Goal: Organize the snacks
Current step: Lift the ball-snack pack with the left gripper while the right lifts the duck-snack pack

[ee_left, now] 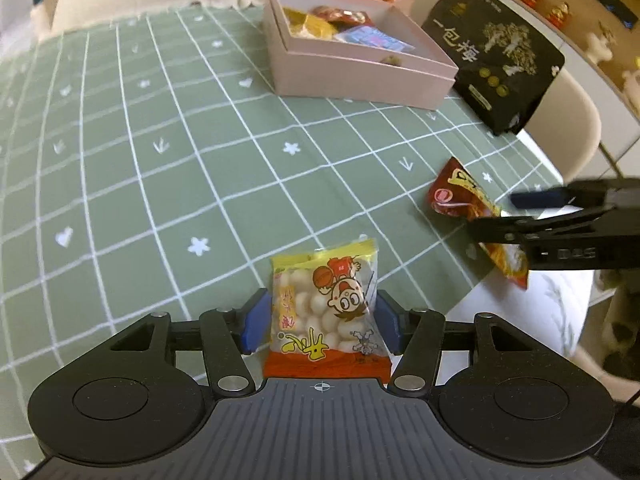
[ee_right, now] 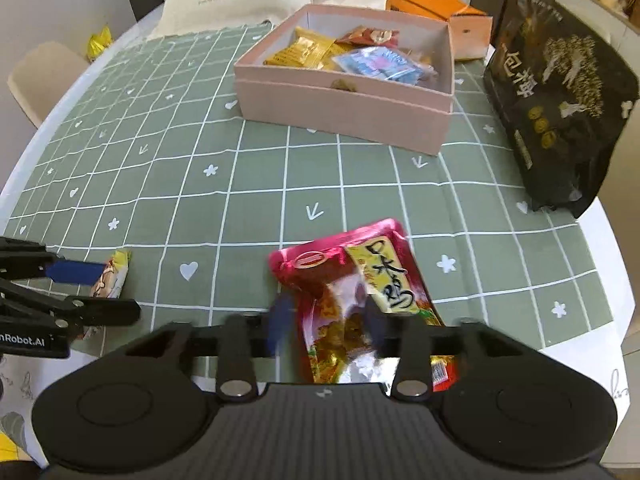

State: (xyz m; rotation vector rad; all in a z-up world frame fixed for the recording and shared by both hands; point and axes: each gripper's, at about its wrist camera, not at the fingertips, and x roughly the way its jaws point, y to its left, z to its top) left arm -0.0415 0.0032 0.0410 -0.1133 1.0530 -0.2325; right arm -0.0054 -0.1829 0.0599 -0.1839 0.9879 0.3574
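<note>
On green grid tablecloth (ee_left: 160, 128), left hand-held gripper (ee_left: 320, 320) clamps a yellow snack packet (ee_left: 324, 312); right hand-held gripper (ee_right: 328, 320) straddles a red packet (ee_right: 360, 288), grip unclear

Two held packets (ee_left: 326, 312) (ee_right: 360, 300), one pink box (ee_right: 340, 104), one black bag (ee_right: 560, 92)

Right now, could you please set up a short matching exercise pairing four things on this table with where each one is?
Things:
1. yellow packet of white puffed balls
2. red foil snack packet
3. large black pouch with white lettering
4. blue-and-white wrapped sweet

Places:
A. inside the pink cardboard box
B. between the left tongs
C. standing to the right of the box
D. between the right tongs

Pairs: 1-B, 2-D, 3-C, 4-A
</note>
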